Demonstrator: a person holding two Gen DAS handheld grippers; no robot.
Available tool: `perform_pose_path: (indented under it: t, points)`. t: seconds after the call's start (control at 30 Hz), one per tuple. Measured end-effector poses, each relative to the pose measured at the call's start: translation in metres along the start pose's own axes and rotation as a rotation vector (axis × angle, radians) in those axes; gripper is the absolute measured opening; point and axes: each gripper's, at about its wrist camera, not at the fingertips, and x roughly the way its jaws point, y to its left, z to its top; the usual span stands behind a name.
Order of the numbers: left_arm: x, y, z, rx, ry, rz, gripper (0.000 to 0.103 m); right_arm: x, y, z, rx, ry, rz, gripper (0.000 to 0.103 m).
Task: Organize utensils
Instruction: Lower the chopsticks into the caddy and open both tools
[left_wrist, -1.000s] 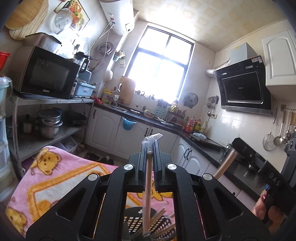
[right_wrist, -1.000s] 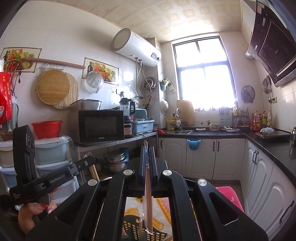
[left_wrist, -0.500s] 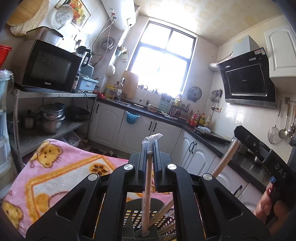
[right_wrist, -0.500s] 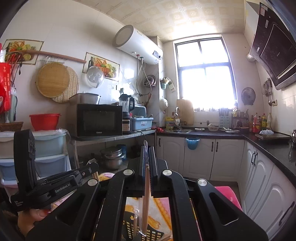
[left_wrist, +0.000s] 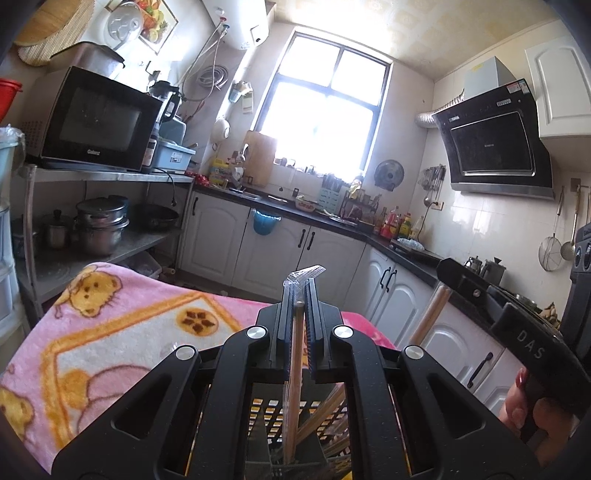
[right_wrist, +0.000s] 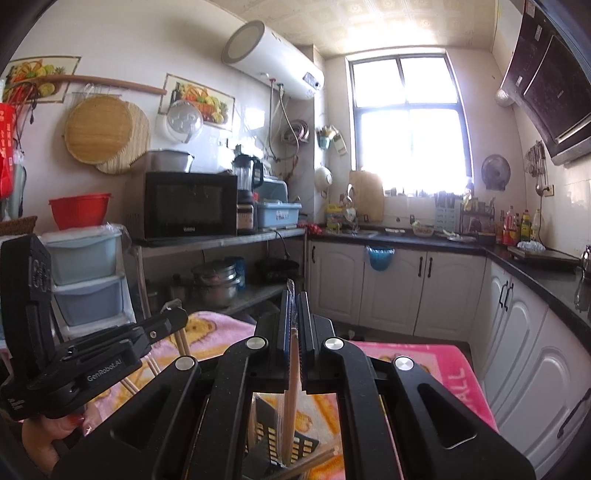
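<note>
Pinching a wrapped pair of chopsticks (left_wrist: 295, 373) between pressed-together jaws, the left gripper (left_wrist: 298, 295) hangs over a black slotted utensil holder (left_wrist: 273, 413), the sticks' lower ends inside its basket among other chopsticks leaning there. The right gripper (right_wrist: 294, 306) is clamped the same way on a second wrapped chopstick pair (right_wrist: 293, 387), whose tips dip into the same holder (right_wrist: 269, 435).

The holder stands on a pink cartoon-print blanket (left_wrist: 110, 343) whose far edge drops off toward white floor cabinets (left_wrist: 280, 251), leaving open floor between. To the left a metal shelf rack (left_wrist: 110, 177) carrying a microwave (left_wrist: 99, 122) and steel pots (left_wrist: 101, 225) crowds the blanket's side.

Only the left wrist view shows the person's right hand (left_wrist: 535, 406) on its handle and the range hood (left_wrist: 495, 136) face-on; only the right wrist view shows the left hand (right_wrist: 55, 432), the stacked plastic drawers (right_wrist: 88, 277) and the wall-mounted water heater (right_wrist: 273, 66) in full.
</note>
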Motion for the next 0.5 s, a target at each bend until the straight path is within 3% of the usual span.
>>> perform_pose_path:
  t: [0.5]
  points:
    - [0.004, 0.005, -0.022, -0.005, -0.007, -0.024, 0.004, 0.007, -0.002, -0.026, 0.041, 0.086, -0.005, 0.004]
